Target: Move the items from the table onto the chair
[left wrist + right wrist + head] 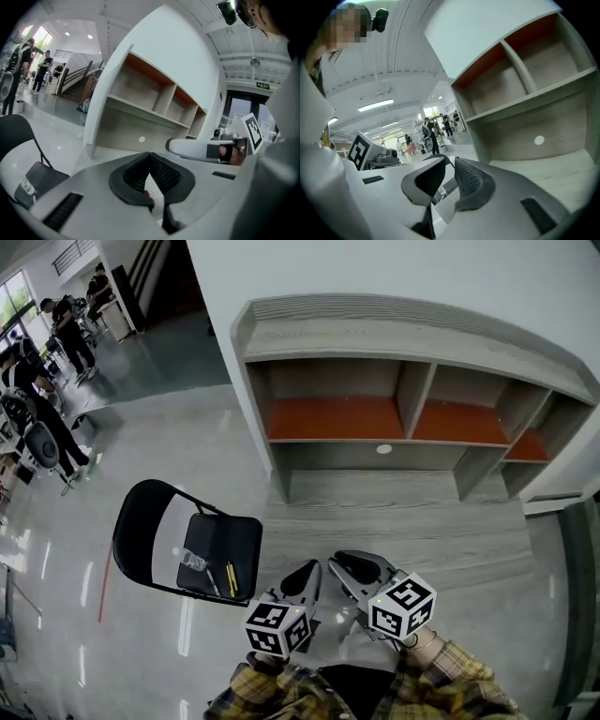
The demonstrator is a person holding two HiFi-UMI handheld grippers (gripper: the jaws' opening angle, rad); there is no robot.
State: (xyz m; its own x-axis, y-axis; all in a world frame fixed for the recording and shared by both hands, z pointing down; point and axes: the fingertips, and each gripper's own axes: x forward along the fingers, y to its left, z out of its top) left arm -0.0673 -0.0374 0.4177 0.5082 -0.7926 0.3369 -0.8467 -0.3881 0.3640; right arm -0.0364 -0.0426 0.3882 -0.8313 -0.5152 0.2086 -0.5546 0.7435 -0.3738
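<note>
In the head view, the left claw (305,570) and the right claw (352,563) are seen close together, low and near the person's checked sleeves. A black folding chair (141,521) is found to the left of the left claw and a little beyond it. On its seat a water bottle (190,560) and a yellow pen-like item (232,578) are already laid, with a thin dark stick beside them. A shelf unit (394,418) stands well beyond both claws. No tabletop is shown.

In the left gripper view, the left claw (150,154) is seen closed, pads together, with nothing made out between them. The chair is seen far off to its left.

In the right gripper view, the right claw (449,161) is held slightly apart, and no item is pressed between the pads.

At least three items are judged delivered. What remains cannot be told, since the tabletop is out of view.
</note>
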